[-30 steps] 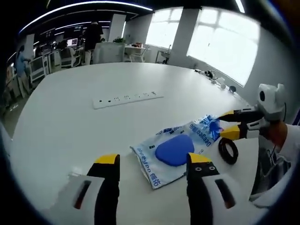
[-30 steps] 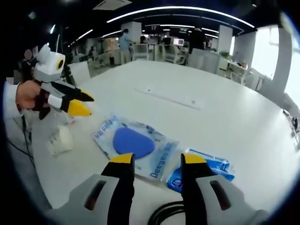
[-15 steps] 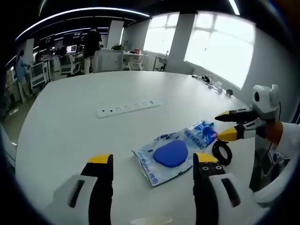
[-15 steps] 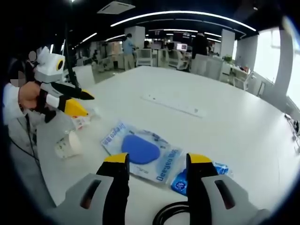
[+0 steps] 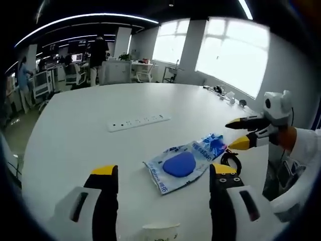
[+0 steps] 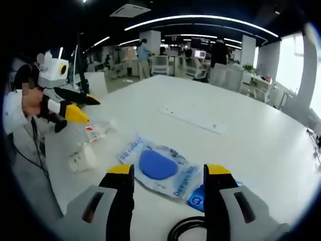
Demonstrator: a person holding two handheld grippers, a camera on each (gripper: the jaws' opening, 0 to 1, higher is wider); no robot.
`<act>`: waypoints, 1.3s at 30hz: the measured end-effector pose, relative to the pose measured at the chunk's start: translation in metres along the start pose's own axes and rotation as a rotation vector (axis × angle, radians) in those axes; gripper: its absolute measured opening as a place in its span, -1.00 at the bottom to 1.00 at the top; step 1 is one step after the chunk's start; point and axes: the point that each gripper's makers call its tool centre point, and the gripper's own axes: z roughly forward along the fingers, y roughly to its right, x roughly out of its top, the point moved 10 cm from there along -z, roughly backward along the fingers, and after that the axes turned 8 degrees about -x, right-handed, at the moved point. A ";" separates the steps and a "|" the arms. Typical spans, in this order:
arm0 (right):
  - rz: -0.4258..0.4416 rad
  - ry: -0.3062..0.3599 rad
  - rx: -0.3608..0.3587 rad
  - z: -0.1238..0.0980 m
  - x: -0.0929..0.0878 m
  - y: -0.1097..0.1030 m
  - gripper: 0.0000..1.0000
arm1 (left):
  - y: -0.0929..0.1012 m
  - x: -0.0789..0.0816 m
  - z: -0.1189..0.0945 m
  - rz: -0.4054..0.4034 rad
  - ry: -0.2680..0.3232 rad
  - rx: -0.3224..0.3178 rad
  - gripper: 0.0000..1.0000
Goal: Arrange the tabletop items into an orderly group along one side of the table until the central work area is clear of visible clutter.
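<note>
Both tongs hover above the near edge of the white tabletop (image 5: 75, 135), each spread with nothing between its yellow tips. In the left gripper view, the left tongs (image 5: 163, 173) frame a clear plastic packet with a blue pad inside (image 5: 179, 164), lying flat near the tabletop edge. A smaller blue-printed packet (image 5: 213, 143) overlaps its far end, and a black ring (image 5: 230, 161) lies just beside that. The rim of a paper cup (image 5: 160, 231) shows at the bottom, between the jaws. The right tongs (image 5: 239, 133) come in from the right, held in a hand (image 5: 286, 138), open, above the blue-printed packet. A white power strip (image 5: 139, 121) lies farther in, towards the tabletop centre.

The right gripper view, taken from the other side, shows the right tongs (image 6: 169, 170) over the same packet (image 6: 160, 166), with the black ring (image 6: 188, 231) close under the jaws. It also shows a paper cup lying on its side (image 6: 85, 156) and a small crumpled wrapper (image 6: 95, 133) near the tabletop edge, below the left tongs (image 6: 83, 110).
</note>
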 end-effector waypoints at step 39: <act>0.201 0.024 0.234 -0.007 0.025 -0.051 0.40 | -0.009 -0.018 -0.117 -0.012 0.059 0.058 0.63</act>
